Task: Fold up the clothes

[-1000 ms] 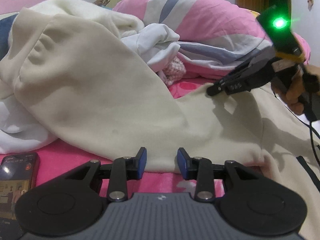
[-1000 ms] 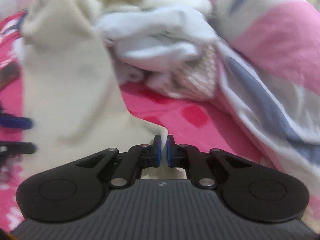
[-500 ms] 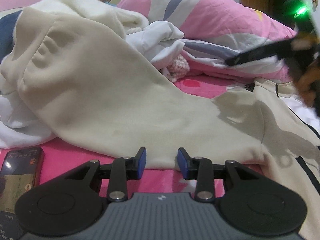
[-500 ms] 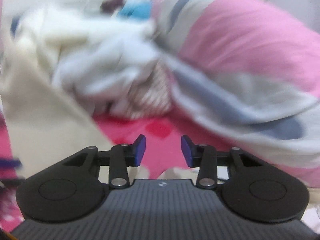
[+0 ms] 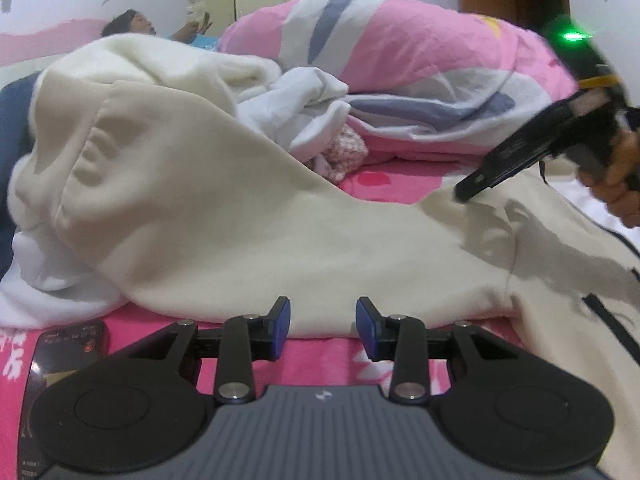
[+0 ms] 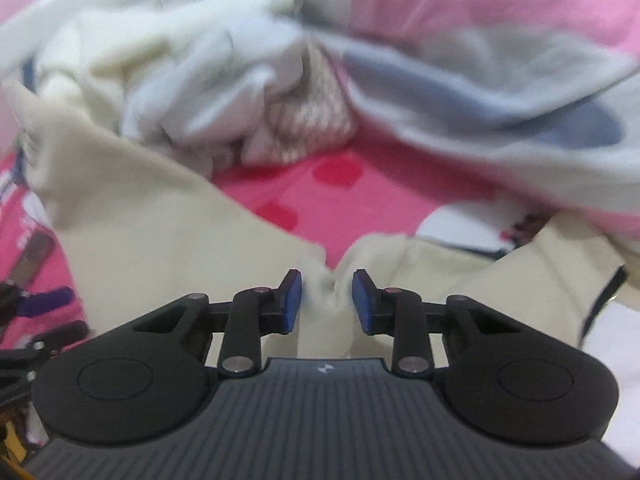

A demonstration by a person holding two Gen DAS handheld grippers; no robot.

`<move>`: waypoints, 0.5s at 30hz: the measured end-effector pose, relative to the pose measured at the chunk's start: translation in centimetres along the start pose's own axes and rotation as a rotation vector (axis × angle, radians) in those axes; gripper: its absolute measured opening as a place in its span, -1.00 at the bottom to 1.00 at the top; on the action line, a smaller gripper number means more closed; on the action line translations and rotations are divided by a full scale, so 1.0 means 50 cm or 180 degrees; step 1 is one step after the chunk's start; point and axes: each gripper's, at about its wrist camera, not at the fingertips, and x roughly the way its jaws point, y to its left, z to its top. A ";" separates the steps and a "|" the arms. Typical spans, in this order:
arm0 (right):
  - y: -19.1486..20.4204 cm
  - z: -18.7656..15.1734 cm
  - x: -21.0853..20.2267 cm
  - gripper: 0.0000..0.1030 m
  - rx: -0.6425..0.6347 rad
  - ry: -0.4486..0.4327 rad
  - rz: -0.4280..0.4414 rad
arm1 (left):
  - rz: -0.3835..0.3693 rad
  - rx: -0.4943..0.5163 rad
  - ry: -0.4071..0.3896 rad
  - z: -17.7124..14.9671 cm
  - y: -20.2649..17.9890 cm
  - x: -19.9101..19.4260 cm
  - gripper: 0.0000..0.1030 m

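A cream sweatshirt (image 5: 248, 216) lies spread over the pink bed sheet, its sleeve running back to the left into a heap of clothes. My left gripper (image 5: 322, 312) is open just short of the sweatshirt's near edge, with nothing between its blue pads. In the left wrist view my right gripper (image 5: 466, 192) reaches down from the right with its tip on the cream cloth near the shoulder. In its own view the right gripper (image 6: 327, 284) has a raised ridge of the sweatshirt (image 6: 152, 216) between its closing jaws. The pads do not clamp the ridge.
A phone (image 5: 68, 344) lies on the sheet at the near left. A white garment (image 5: 296, 108) and a pink patterned cloth (image 5: 344, 152) are bunched behind the sleeve. A pink, white and blue quilt (image 5: 420, 52) fills the back right. A person (image 5: 132, 24) lies at the far back.
The right gripper let go of the cream cloth, opened and lifted away. It has come back down over the cloth with its jaws narrower. The left gripper has barely moved.
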 end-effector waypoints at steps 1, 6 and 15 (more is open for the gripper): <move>0.000 -0.001 0.017 -0.48 0.0039 0.0073 -0.0019 | 0.0010 0.0006 0.0022 -0.002 -0.002 0.003 -0.27; 0.011 -0.002 0.072 -0.31 0.0057 -0.0007 0.0041 | 0.0018 -0.0018 0.0056 -0.007 -0.001 0.006 -0.24; -0.088 0.035 -0.027 -0.28 0.0856 -0.0638 0.0064 | -0.0003 -0.0046 0.0053 -0.009 0.002 0.001 -0.23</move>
